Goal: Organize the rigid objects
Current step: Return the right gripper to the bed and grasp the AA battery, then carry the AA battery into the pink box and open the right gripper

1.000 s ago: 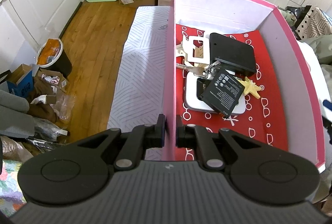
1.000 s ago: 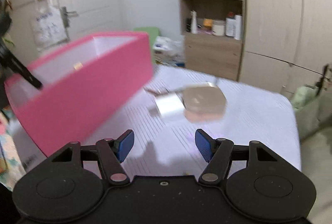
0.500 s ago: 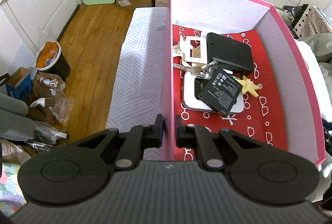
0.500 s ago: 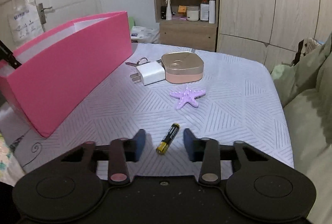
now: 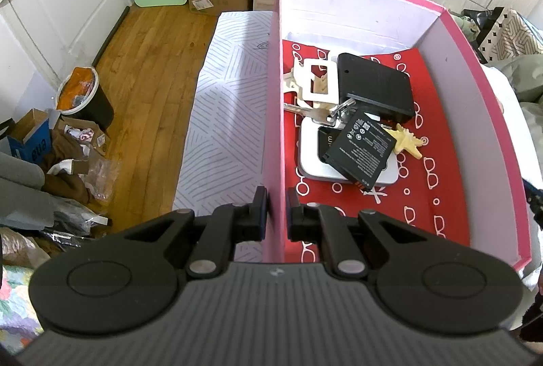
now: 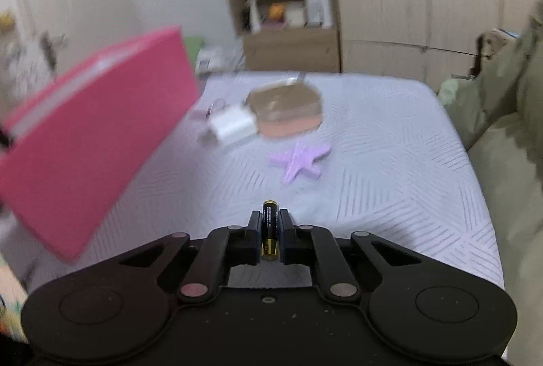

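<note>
step: right gripper (image 6: 269, 235) has just closed on the battery (image 6: 270, 230) — pickup
left gripper (image 5: 275, 213): clamped on pink box (image 5: 273, 114) wall
next: lift, carry into box

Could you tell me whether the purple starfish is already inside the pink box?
No, the purple starfish lies on the bedcover outside the pink box.

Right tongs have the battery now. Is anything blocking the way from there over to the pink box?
Nothing visible blocks it. The right tongs have just closed on the battery; bare bedspread lies between it and the pink box. The box's near wall must be cleared from above. The purple starfish and charger lie farther off.
</note>
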{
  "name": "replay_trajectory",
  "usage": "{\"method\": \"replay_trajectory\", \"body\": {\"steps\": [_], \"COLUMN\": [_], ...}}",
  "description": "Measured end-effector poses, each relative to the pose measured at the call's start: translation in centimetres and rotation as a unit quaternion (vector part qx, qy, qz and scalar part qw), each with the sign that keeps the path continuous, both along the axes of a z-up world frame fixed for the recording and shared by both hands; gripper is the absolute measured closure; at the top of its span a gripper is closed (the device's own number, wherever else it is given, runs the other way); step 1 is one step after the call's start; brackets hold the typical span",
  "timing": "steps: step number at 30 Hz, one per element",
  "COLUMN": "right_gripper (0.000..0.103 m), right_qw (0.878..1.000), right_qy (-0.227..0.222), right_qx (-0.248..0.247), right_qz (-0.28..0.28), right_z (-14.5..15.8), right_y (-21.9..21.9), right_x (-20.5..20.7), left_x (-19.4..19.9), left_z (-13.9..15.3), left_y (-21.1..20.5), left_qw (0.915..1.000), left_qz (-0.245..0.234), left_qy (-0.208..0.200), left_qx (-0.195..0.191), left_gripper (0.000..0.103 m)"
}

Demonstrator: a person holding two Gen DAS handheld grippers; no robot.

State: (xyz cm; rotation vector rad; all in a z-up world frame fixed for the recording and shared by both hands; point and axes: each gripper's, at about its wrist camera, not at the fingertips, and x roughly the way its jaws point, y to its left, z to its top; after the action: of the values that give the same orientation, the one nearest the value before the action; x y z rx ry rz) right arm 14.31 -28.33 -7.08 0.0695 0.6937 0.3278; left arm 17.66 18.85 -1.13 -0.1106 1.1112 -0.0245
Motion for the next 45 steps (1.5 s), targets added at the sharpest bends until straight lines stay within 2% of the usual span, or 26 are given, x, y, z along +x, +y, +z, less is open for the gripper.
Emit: {"method": "replay_trajectory", "body": {"steps": [3,8,14,17,21,25,28,30,36,41,45], "right_gripper": [0.091,0.091,0.091,0.091,0.090,0.090,0.090,0.090,0.090,0.090,0.086], "right_qw": [0.999,0.996,0.982,0.968,0.949,0.940,0.942,0.944,0.933,0.924,0.929], "right_qy": [-0.029,-0.057,-0.110,-0.104,-0.058,-0.020,0.000,0.016,0.065,0.084,0.051], "right_qx": [0.028,0.058,0.072,0.094,0.108,0.072,0.033,0.009,-0.041,-0.092,-0.110], "right_qz": [0.004,0.041,0.133,0.209,0.290,0.334,0.334,0.330,0.352,0.360,0.349], "right_z": [0.9,2.7,8.5,10.8,11.6,11.0,10.0,9.2,7.5,6.2,6.1], "right_y": [-0.2,1.1,3.6,6.1,10.3,14.8,17.4,18.4,20.6,21.6,21.6], "right_x": [-0.1,0.2,1.2,2.2,4.1,6.1,7.3,7.7,8.2,8.0,8.1], "left_x": [-0.1,-0.3,-0.3,-0.5,-0.5,-0.5,-0.7,-0.7,-0.8,-0.9,-0.9], "left_z": [0.0,0.0,0.0,-0.1,-0.1,-0.1,-0.1,-0.2,-0.2,-0.3,-0.3], "left_y": [0.0,-0.1,-0.2,0.0,0.3,0.4,0.7,0.8,0.9,1.2,1.2], "left_qw": [1.0000,1.0000,1.0000,0.9999,0.9999,0.9998,0.9997,0.9997,0.9994,0.9992,0.9991], "left_qz": [0.000,0.000,-0.003,-0.001,-0.001,-0.003,-0.005,-0.006,-0.011,-0.010,-0.009], "left_qy": [-0.003,-0.007,-0.008,-0.011,-0.011,-0.014,-0.016,-0.017,-0.021,-0.024,-0.025], "left_qx": [0.003,0.004,0.005,0.001,-0.007,-0.011,-0.016,-0.018,-0.025,-0.032,-0.032], "left_gripper": [0.094,0.094,0.094,0.094,0.094,0.094,0.094,0.094,0.093,0.093,0.093]}}
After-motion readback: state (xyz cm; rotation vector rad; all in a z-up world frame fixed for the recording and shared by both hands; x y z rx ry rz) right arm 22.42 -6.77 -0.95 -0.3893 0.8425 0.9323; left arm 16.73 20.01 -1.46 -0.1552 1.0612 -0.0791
